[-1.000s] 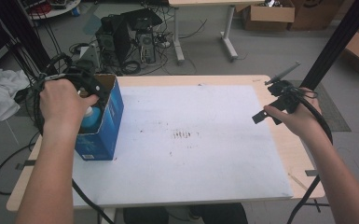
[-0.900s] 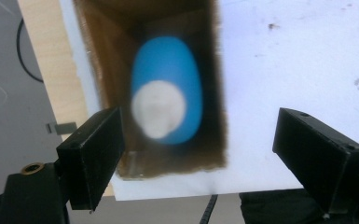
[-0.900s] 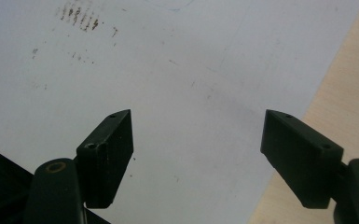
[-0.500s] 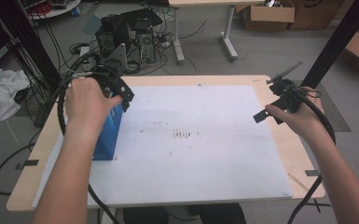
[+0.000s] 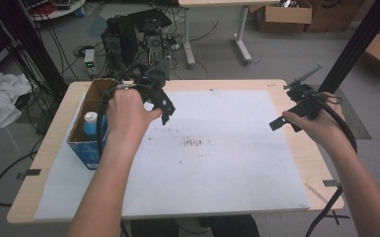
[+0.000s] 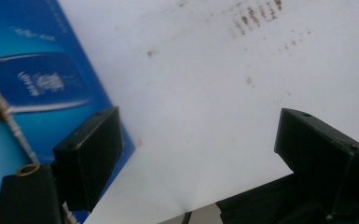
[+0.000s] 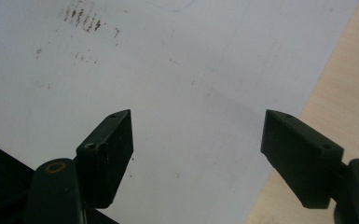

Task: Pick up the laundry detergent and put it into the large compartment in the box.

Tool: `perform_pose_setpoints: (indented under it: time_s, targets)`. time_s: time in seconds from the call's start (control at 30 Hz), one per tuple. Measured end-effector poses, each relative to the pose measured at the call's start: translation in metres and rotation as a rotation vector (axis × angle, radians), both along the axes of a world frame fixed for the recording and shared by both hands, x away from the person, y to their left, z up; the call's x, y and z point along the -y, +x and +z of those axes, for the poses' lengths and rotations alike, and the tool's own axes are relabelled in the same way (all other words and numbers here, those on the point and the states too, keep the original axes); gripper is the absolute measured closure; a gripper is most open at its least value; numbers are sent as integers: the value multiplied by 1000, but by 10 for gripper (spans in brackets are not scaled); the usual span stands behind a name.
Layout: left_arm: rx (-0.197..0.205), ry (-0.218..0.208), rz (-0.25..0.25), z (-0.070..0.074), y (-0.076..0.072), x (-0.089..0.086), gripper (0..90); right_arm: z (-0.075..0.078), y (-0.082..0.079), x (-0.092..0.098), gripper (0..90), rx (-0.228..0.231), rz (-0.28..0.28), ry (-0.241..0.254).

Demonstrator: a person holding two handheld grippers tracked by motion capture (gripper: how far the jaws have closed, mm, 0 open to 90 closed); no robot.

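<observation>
Change: since the earlier frames the left gripper (image 5: pixel 165 106) has been carried rightward, off the blue box (image 5: pixel 86 143) and out over the white sheet (image 5: pixel 217 163); the right gripper (image 5: pixel 288 121) is seen where it was.
Left gripper: jaws spread wide and just opened a little further, nothing between them; in the left gripper view the box's blue side is seen just behind the left jaw.
Right gripper: jaws wide apart and empty, held over the sheet's right edge.
Box: stood at the table's (image 5: pixel 54 128) left edge, top open, with a blue white-capped bottle (image 5: pixel 91 123) upright inside.
</observation>
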State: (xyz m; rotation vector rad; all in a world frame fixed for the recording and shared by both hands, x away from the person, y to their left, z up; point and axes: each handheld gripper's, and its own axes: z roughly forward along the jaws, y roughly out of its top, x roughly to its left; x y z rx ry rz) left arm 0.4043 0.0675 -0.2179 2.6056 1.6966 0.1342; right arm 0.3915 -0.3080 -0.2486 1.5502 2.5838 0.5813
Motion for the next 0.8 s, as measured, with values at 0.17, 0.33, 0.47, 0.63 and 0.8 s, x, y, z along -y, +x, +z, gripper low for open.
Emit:
perform_pose_setpoints:
  time_s: [0.17, 0.33, 0.47, 0.63, 0.8]
  targets:
    - [-21, 13, -35, -11, 2, 19, 159, 1, -1, 1, 255, 2, 1, 0]
    - [-27, 9, -45, -15, 3, 26, 158, 1, -2, 3, 253, 3, -2, -1]
    - [-29, 8, -53, -18, 4, 31, 158, 1, -3, 5, 253, 3, -8, 0]
    - [-35, 12, -55, -20, 5, 34, 158, 0, -3, 7, 253, 2, -10, -1]
    - [-37, 17, -52, -21, 6, 35, 158, -1, -3, 7, 253, 1, -9, 0]
